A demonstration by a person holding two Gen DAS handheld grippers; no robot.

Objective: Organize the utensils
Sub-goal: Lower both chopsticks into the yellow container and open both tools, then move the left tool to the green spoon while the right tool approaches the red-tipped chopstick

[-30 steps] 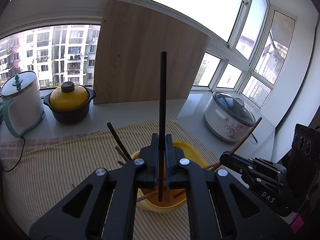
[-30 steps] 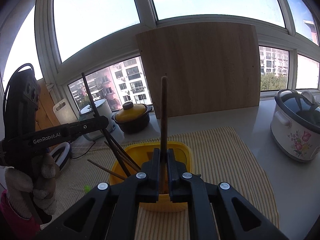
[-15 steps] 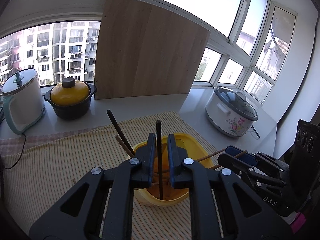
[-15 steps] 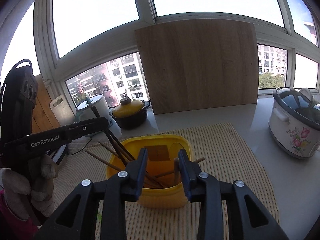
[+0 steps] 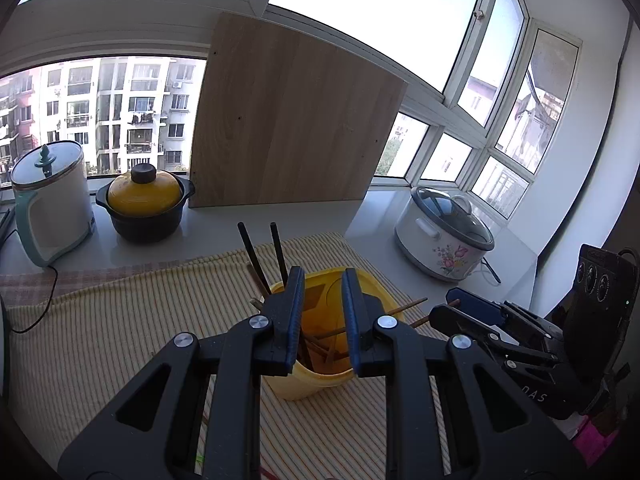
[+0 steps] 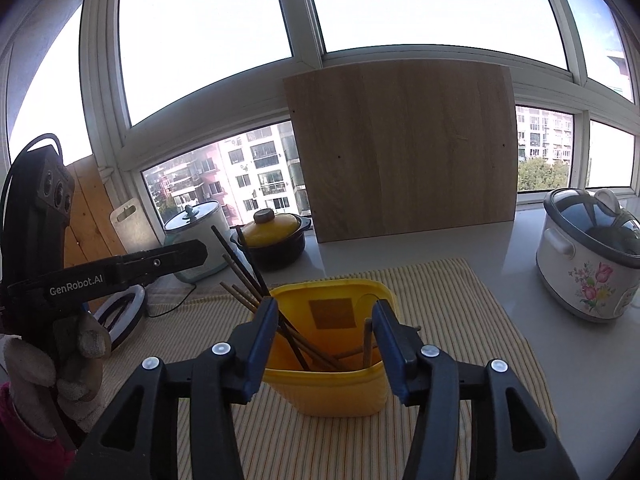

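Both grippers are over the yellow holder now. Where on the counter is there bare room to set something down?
Bare striped mat lies right of the yellow holder, and white counter runs between wooden board and floral cooker. Left is crowded: kettle, yellow-lidded pot, splayed chopsticks.

Home kitchen counter, rice cooker (image 5: 444, 240), casserole pot (image 5: 144, 204)

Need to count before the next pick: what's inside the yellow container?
Yellow container holds dark and wooden chopsticks leaning on its rim; their lower ends and its bottom are hidden.
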